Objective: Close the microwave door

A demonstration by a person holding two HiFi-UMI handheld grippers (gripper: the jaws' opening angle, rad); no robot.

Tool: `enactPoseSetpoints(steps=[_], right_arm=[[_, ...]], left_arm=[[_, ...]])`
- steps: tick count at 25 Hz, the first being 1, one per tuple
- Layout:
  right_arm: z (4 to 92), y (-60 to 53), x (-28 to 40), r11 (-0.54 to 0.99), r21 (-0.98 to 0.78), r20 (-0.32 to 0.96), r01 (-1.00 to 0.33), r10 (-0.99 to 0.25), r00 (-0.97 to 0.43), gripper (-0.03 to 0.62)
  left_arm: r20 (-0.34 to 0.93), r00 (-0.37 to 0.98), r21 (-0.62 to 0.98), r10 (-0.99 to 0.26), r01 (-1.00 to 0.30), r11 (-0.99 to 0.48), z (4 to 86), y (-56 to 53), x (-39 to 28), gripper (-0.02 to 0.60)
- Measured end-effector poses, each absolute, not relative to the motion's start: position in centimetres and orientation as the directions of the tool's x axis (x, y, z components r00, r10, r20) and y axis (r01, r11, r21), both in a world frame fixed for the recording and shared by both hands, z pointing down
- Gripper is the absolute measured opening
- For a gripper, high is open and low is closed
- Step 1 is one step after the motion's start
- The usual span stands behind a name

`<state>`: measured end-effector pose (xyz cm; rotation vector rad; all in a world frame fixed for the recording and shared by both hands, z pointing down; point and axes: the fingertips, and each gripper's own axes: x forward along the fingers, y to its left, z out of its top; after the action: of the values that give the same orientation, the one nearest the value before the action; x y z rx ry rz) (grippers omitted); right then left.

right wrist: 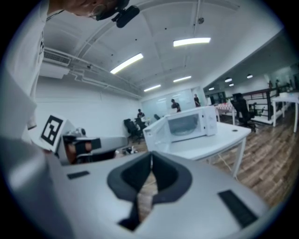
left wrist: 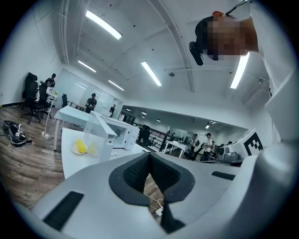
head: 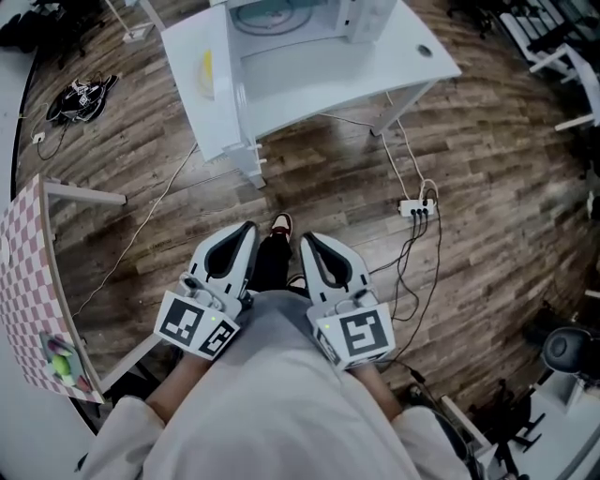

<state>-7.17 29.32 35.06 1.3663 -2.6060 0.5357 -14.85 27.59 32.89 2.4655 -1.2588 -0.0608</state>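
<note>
Task not started: white box microwave (head: pixel 300 23) on white surface (head: pixel 412 56) well ahead, its white door (head: pixel 202 84) swung wide open. My left hand-held gripper (head: pixel 246 232) and right hand-held gripper (head: pixel 307 242) at waist, jaws together, empty.

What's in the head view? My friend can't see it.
A person looks down at the left hand-held gripper and right hand-held gripper, both shut, near their lap. Ahead on a white table stands a microwave with its door open.

The white box-shaped microwave (right wrist: pixel 194 123) stands upright on the white table (right wrist: pixel 224 137), its glass-paned door (right wrist: pixel 156 133) swung wide open.
</note>
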Motion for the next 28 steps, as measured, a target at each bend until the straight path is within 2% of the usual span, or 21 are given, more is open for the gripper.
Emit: enactPoseSetpoints(steps=[6, 11, 28], right_arm=[[34.7, 27.1, -8.5, 0.547, -0.242, 0.289, -0.801, -0.748, -0.598, 0.023], [34.9, 24.9, -9.2, 0.551, -0.246, 0.297, -0.798, -0.74, -0.603, 0.023], [34.6, 18.2, -11.0, 0.528, -0.207, 0.327, -0.823, -0.756, -0.567, 0.023]], left_arm=[[0.13, 0.542, 0.281, -0.83, -0.823, -0.493, 32.3, 25.1, -17.1, 0.014], [0.122, 0.507, 0.292, -0.853, -0.84, -0.457, 32.3, 22.7, -19.2, 0.013], [0.086, 0.511, 0.318, -0.856, -0.828, -0.462, 32.2, 16.4, -23.1, 0.014]])
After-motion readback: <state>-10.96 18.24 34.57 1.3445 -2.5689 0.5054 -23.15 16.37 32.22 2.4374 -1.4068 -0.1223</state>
